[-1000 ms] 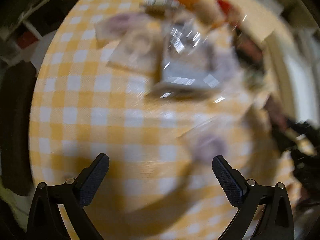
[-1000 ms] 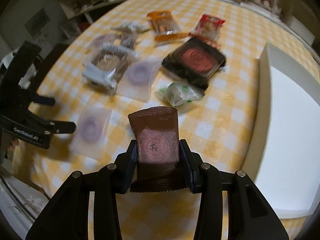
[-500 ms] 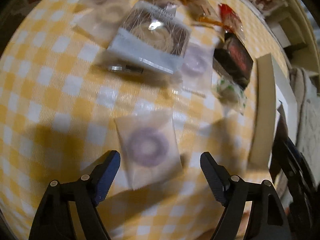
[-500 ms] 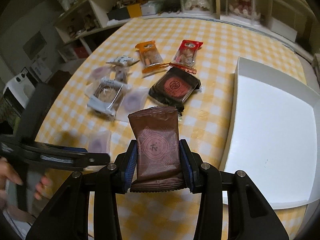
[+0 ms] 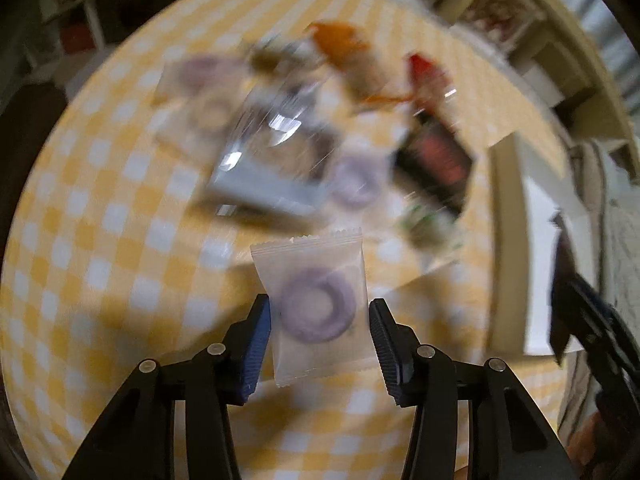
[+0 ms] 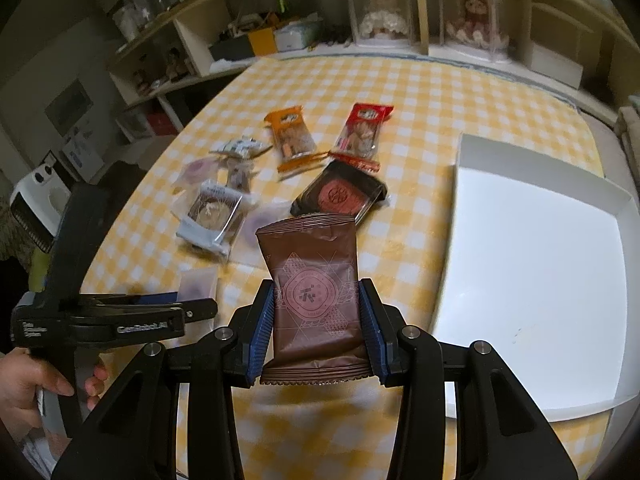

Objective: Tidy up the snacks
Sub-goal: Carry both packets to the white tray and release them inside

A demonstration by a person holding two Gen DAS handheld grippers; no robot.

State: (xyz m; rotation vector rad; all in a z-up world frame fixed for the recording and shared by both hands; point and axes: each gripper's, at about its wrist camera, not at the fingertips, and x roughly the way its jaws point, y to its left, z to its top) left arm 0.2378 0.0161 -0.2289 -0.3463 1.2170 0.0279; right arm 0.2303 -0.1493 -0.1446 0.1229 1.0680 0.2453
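Left gripper [image 5: 319,322]: narrow, jaws pressed to both side edges of a clear packet [image 5: 316,308] with a purple ring inside. Packet stands upright between the pads, lifted off the yellow checked table [image 5: 92,240]. Everything beyond it in the left view is motion-blurred. In the right view the same gripper [image 6: 196,310] shows side-on at the left edge, a bare hand [image 6: 28,376] on its handle, the packet's pale end poking past the tips.

Centre of table, right view: loose snacks in a cluster. A silvery wrapper [image 6: 239,148] is farthest left, then a second purple-ring packet [image 6: 196,170], and nearer the camera a clear tray pack [image 6: 211,216] with a brown round sweet. An orange packet [image 6: 292,138] and a red packet [image 6: 363,130] lie side by side farther back. A black tray with a red disc [image 6: 340,196] lies just before them, touching the red packet's near end.

Right gripper [image 6: 317,322]: clamped on a brown packet [image 6: 316,300] at both side edges, packet upright, clear of the table, its top edge overlapping the black tray in view.

Right: white box [image 6: 536,272], shallow, on the table, well apart from the cluster. Nothing lies in it.

Background: shelves [image 6: 192,40] along the wall, two cased dolls [image 6: 380,12].
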